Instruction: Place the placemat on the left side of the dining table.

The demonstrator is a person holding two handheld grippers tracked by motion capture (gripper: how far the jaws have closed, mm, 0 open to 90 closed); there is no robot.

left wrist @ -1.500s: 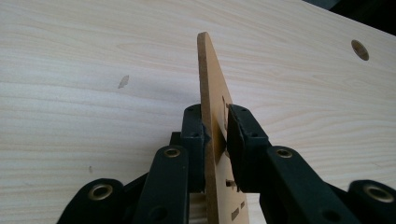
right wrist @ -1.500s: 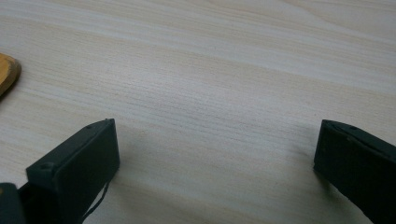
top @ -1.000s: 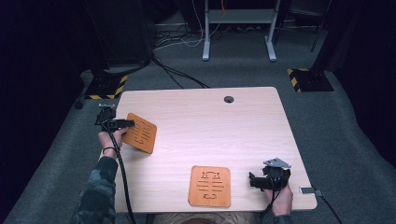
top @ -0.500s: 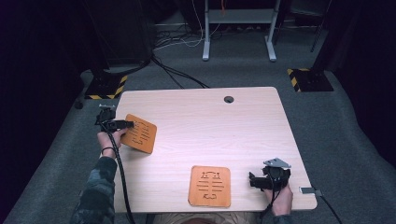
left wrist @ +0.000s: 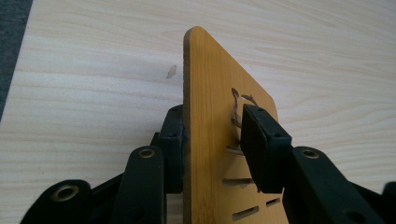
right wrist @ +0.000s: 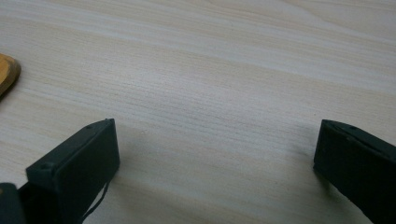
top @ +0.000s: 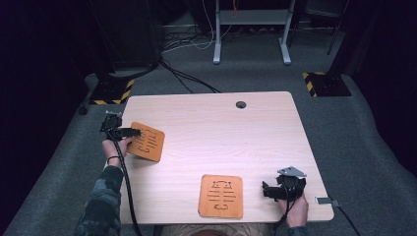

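Two thin wooden boards lie on a pale table point(top: 255, 128), here taken from largest to smallest.

**Table.** It spans the middle of the high view, and the person's hands come in at its lower left and lower right.

**Left board** point(top: 146, 142). This is the piece in hand. It sits at the left edge of the table, left of centre in the high view, and is turned a little off square. It is nearly square, and we judge its slightly longer axis to run from the top of the frame downward, leaning left, with the cut slots lying across that axis. In the left gripper view it stands edge-on, its rounded corner pointing to the top of the frame. We cannot tell whether it lies flat or is tipped on one edge. We judge it light, stiff and smooth-faced, so it is likely to slide in the grip. We would hold it at an edge, with the pads on solid wood clear of the slots.

**Near board** point(top: 221, 195). It lies flat at bottom centre, untouched.

**Left gripper** point(left wrist: 215, 140). Its jaws straddle the left board and have just been opening. One pad lies close against the back face, and the other appears to stand just off the slotted face.

**Right gripper** point(top: 268, 191). It sits at lower right, just beside the near board. Its jaws are spread wide over bare wood and hold nothing.
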